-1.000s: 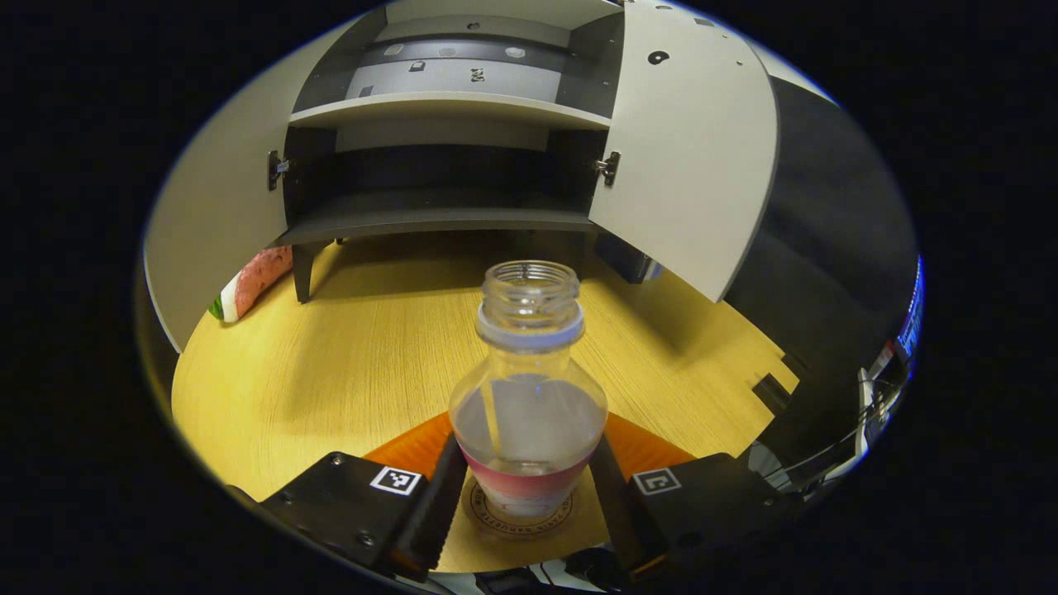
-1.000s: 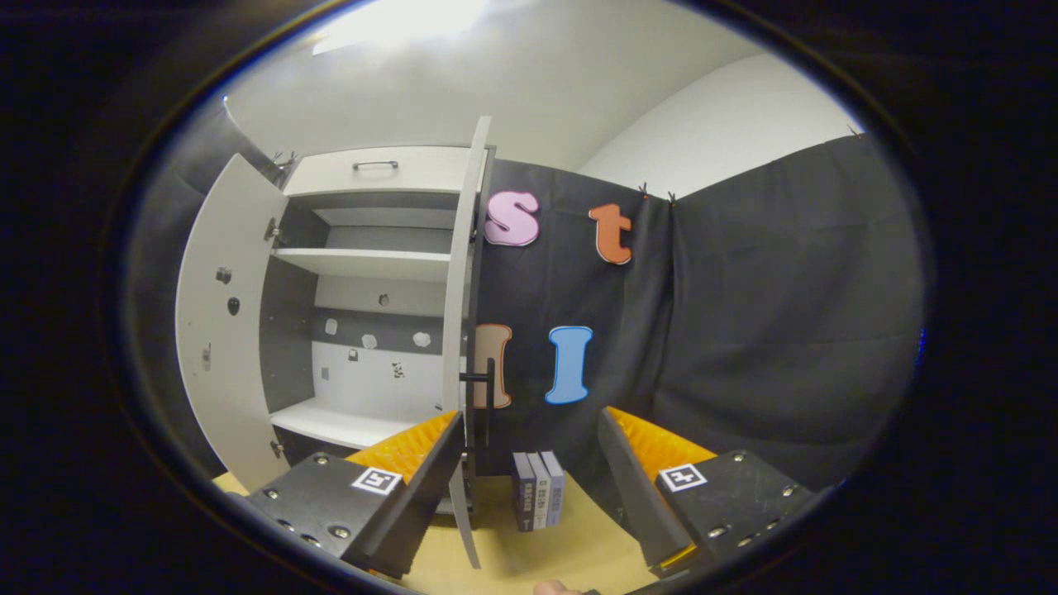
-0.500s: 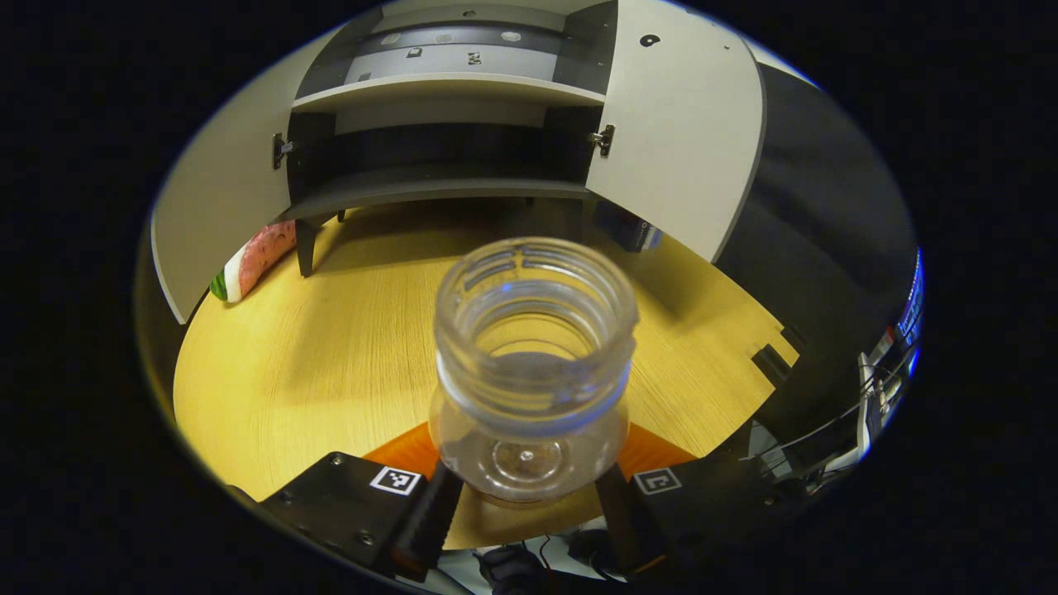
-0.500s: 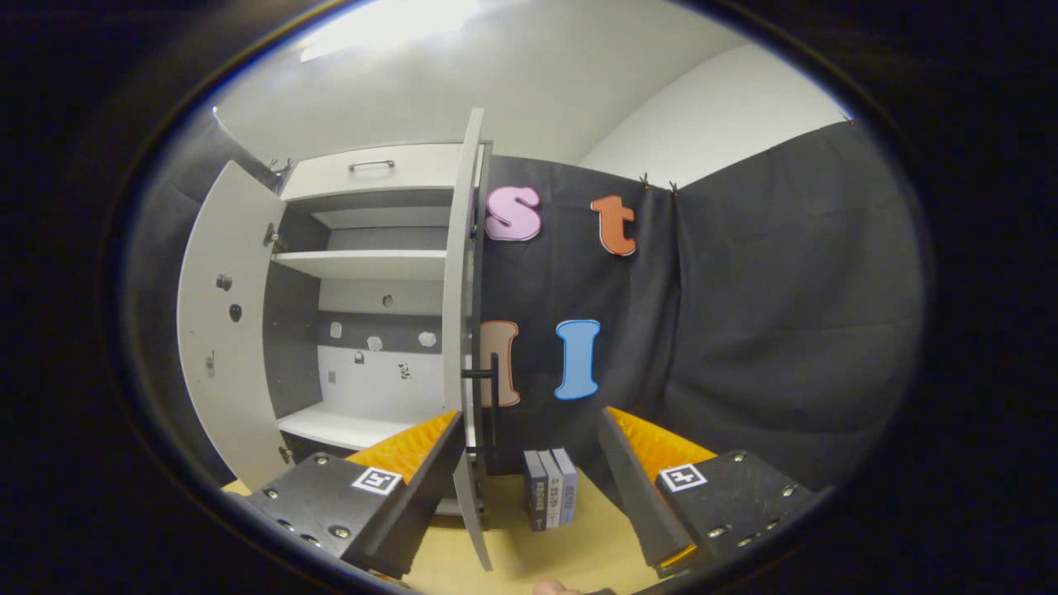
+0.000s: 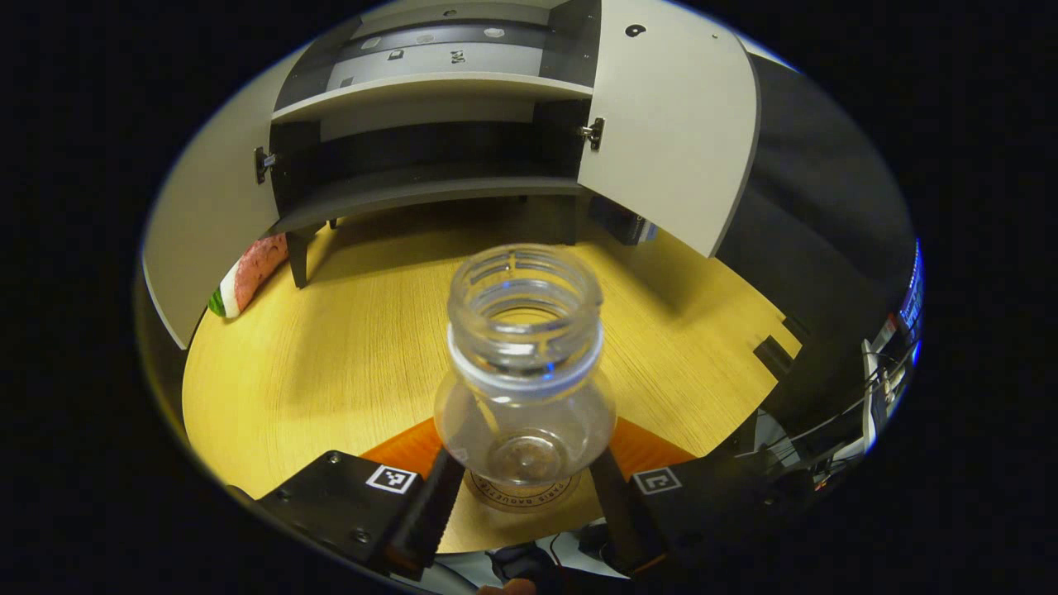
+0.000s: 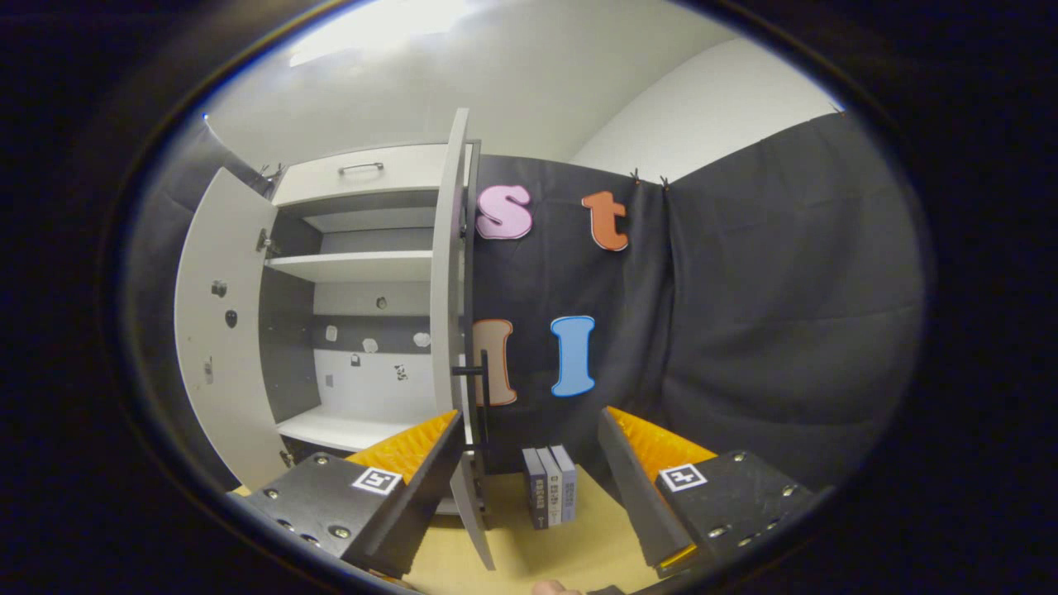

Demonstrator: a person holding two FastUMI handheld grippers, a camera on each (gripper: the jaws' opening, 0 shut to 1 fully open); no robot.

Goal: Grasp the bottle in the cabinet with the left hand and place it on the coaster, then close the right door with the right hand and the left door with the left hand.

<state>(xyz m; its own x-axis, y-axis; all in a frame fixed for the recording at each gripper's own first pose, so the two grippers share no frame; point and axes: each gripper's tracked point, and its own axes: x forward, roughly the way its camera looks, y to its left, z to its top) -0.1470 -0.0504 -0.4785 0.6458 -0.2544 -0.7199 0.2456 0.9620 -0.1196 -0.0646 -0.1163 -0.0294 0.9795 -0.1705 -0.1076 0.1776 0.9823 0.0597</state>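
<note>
A clear, capless bottle (image 5: 524,364) stands upright on a round coaster (image 5: 521,493) on the wooden table. In the left gripper view I look down into its mouth. My left gripper (image 5: 525,459) is open, with a finger on each side of the bottle's lower body and not pressing on it. Behind it the cabinet (image 5: 430,83) has both doors open: the left door (image 5: 207,223) and the right door (image 5: 669,124). In the right gripper view the right door (image 6: 450,289) stands edge-on, and its dark handle (image 6: 483,388) points right. My right gripper (image 6: 531,417) is open and holds nothing, its left finger close to that door edge.
A watermelon-slice toy (image 5: 248,277) lies beside the cabinet's left leg. Three small books (image 6: 550,483) stand on the table (image 5: 331,355) behind the right door. The cabinet's left door (image 6: 219,330) swings far out. Black cloth walls close the booth.
My left gripper has risen and tilted, so the bottle shows from above instead of from the side; it stays on the coaster. In the right gripper view the right door's edge has shifted slightly left.
</note>
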